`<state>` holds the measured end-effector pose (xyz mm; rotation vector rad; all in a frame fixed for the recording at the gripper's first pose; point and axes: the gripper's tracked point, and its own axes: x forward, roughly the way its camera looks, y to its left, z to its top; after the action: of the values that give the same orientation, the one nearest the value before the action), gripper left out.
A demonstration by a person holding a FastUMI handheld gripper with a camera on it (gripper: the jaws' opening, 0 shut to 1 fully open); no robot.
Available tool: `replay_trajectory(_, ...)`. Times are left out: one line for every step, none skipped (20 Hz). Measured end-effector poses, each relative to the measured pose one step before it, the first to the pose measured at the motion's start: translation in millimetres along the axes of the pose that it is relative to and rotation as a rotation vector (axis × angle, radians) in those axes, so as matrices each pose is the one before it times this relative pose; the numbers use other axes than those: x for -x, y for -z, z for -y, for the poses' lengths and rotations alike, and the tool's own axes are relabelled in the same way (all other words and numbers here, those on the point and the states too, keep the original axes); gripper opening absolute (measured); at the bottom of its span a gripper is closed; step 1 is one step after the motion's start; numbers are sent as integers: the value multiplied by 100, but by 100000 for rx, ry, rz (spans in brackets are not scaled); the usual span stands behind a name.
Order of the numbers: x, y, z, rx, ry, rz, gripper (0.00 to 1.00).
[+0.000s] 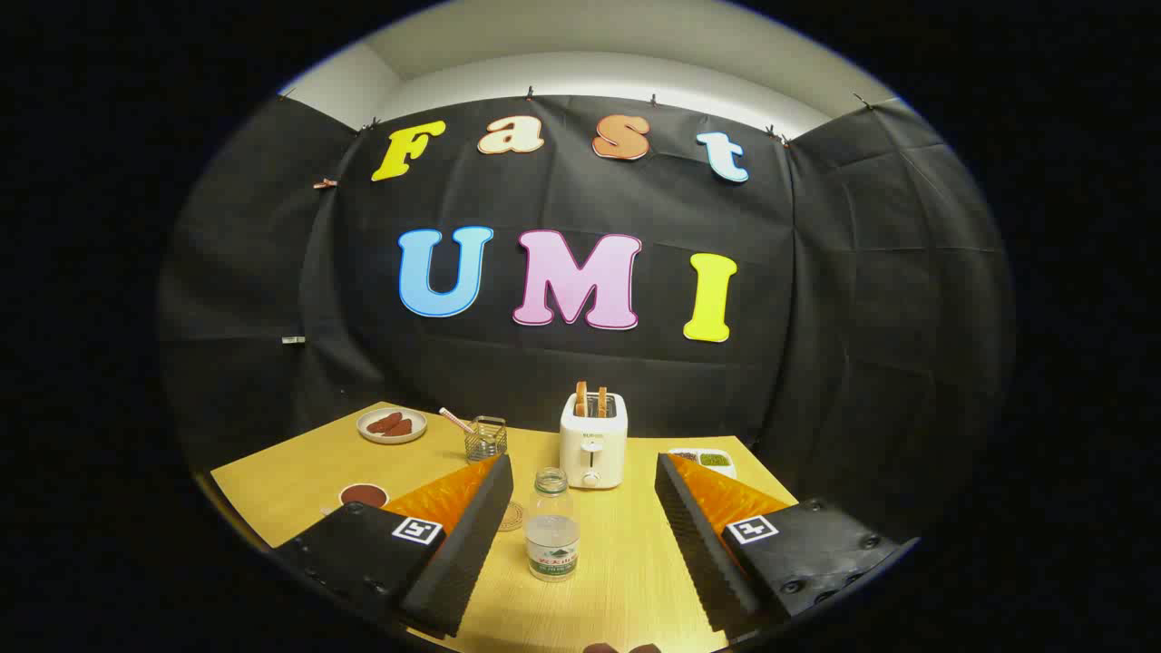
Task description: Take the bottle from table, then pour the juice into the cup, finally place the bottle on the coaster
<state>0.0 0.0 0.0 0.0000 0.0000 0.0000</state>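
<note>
2 spread claw fingers flank the bottle; toaster stands just beyond.

Clear, glossy plastic on the bottle, with a paper-looking label round its lower half. Pale wood grain, smooth and matt, across the table. Ribbed matt black foam or rubber on the inner fingers of the wide-open gripper, orange plastic behind. Smooth white plastic on the toaster. Thin wire mesh on the small basket. Glazed-looking pale plate.
</note>
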Motion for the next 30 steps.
replay_trajectory(-19, 42, -103, -174, -446, -21, 97)
replay_trajectory(134, -21, -100, -15, -339, 33, 97)
replay_trajectory(97, -63, -154, 410, -435, 197, 98)
replay_trajectory(109, -56, -61, 561, -92, 354, 97)
replay_trajectory(69, 107, -91, 164, -544, -170, 97)
replay_trajectory(69, 218, -208, -6, -760, -497, 97)
replay_trajectory(10, 116, -135, 181, -428, -404, 97)
replay_trajectory(-32, 83, -121, 402, -511, -381, 97)
replay_trajectory(25, 185, -151, 985, -333, -544, 97)
replay_trajectory(-9, 215, -38, 1665, -137, -688, 97)
replay_trajectory(32, 95, 11, 1131, -163, -34, 97)
replay_trajectory(73, -69, -59, 43, -374, 58, 97)
replay_trajectory(-11, 55, -163, -884, -529, -97, 97)
replay_trajectory(-32, 66, -70, -809, -139, -44, 97)
replay_trajectory(-19, 40, -70, -706, -109, -216, 97)
replay_trajectory(-19, 160, -93, -377, -39, -546, 97)
replay_trajectory(-57, 255, -134, -356, -260, -551, 97)
replay_trajectory(-32, 126, -194, -331, -472, -445, 97)
replay_trajectory(-20, 181, -196, 27, -384, -575, 97)
replay_trajectory(-79, 100, -179, 90, -393, -509, 97)
replay_trajectory(-78, 30, -84, 162, -382, 153, 97)
replay_trajectory(-28, -97, 6, 309, 194, 614, 97)
replay_trajectory(-197, 25, 26, 472, 92, 407, 97)
replay_trajectory(-317, 156, 36, 393, 329, 188, 97)
replay_trajectory(-400, 356, 224, 69, 827, -411, 97)
replay_trajectory(-420, 321, 126, -565, 222, -376, 97)
replay_trajectory(-494, 230, 86, -665, 492, -95, 97)
replay_trajectory(-459, 238, 110, -545, 332, -197, 98)
replay_trajectory(-644, 367, 9, -423, 46, -323, 98)
replay_trajectory(-554, 377, -130, -355, -385, -447, 98)
